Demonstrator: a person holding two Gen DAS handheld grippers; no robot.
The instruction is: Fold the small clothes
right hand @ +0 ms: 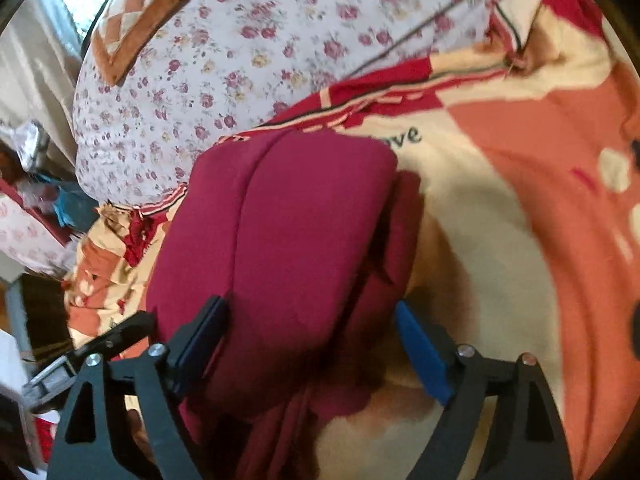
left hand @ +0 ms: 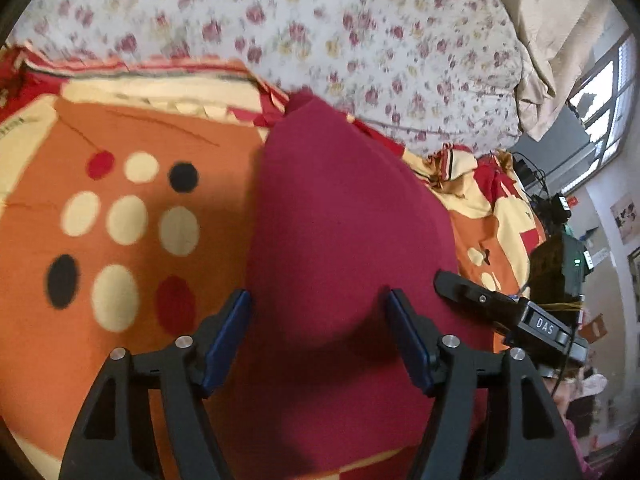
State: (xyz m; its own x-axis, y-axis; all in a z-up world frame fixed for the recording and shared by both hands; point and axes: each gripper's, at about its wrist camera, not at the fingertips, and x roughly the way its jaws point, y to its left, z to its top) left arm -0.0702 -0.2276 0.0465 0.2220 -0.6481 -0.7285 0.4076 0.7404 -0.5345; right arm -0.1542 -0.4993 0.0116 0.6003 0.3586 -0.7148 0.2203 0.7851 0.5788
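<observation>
A dark red garment lies folded into a thick, rounded pad on an orange blanket with cream, red and black dots. My left gripper hovers over the garment's near end, open, its blue pads standing wide apart and clear of the cloth. In the right wrist view the same garment shows a lengthwise fold line, with loose layers trailing toward the camera. My right gripper straddles that end, open, and its right pad is away from the cloth.
A floral white sheet covers the bed beyond the blanket, with a brown-and-cream quilted cushion on it. The right gripper's black body lies just right of the garment. Clutter and cables sit off the bed's right side.
</observation>
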